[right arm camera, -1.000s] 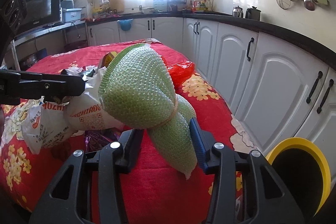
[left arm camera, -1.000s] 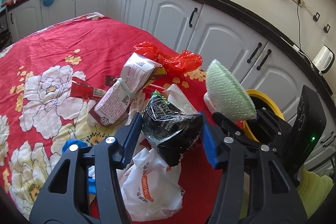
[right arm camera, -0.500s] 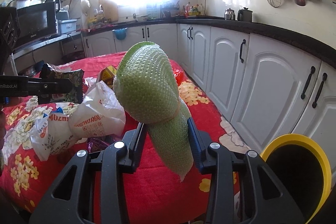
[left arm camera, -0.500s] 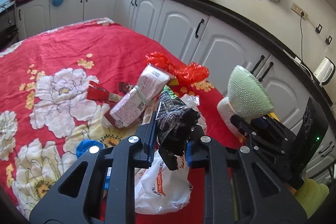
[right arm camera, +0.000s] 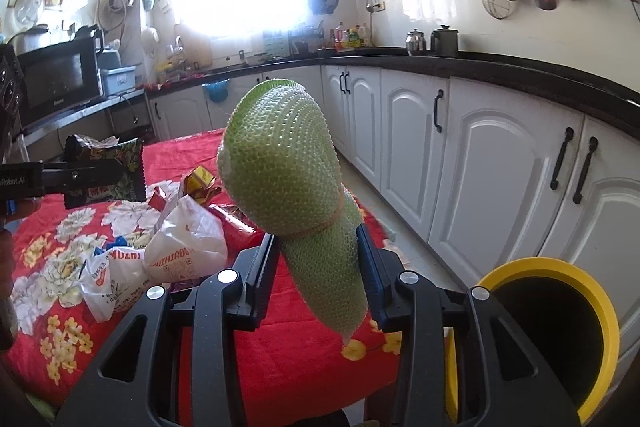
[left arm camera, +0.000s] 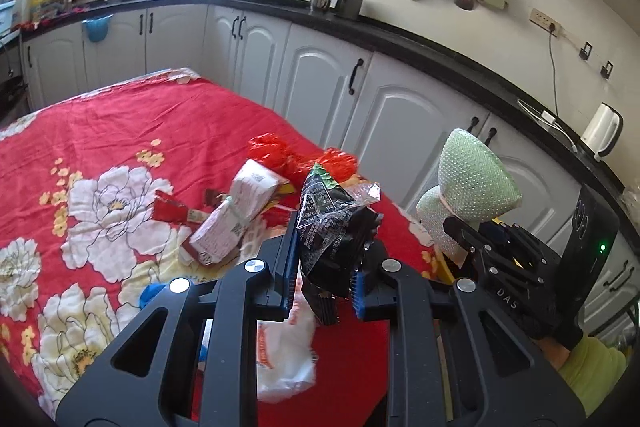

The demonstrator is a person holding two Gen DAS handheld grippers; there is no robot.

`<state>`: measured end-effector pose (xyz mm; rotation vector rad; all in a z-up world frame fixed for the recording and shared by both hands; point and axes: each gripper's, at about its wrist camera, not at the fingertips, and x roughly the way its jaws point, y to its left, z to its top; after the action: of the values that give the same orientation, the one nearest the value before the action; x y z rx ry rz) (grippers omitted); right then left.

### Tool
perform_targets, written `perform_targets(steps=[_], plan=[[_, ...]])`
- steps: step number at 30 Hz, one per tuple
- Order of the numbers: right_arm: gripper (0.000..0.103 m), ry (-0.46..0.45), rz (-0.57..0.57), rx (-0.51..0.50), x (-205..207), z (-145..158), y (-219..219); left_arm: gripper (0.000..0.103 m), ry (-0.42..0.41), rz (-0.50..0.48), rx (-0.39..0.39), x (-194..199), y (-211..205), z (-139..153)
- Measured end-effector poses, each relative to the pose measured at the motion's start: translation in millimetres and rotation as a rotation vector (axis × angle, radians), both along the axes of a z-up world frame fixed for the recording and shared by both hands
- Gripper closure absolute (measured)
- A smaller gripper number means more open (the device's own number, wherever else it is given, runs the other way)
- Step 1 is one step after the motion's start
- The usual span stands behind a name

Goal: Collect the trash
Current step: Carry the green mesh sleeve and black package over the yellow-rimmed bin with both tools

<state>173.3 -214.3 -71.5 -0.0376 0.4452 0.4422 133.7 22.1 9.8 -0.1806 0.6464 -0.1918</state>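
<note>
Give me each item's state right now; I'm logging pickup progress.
Left claw: shut on black snack bag, lifted off the table.
Right claw: shut on green foam net, held in the air.
Yellow-rimmed bin: open, on the floor.
White plastic bag: crumpled on the red tablecloth.

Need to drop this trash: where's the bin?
In the right wrist view, the yellow-rimmed bin stands on the floor at lower right, beside the table's edge, below the white cabinets.
</note>
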Motion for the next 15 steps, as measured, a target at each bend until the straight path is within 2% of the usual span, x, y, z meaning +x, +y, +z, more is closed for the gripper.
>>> perform_targets(steps=[15], plan=[[0.066, 0.004, -0.114, 0.025, -12.7, 9.1, -62.7, 0.088, -0.034, -0.085, 0.014, 2.5, -53.5, 13.1]])
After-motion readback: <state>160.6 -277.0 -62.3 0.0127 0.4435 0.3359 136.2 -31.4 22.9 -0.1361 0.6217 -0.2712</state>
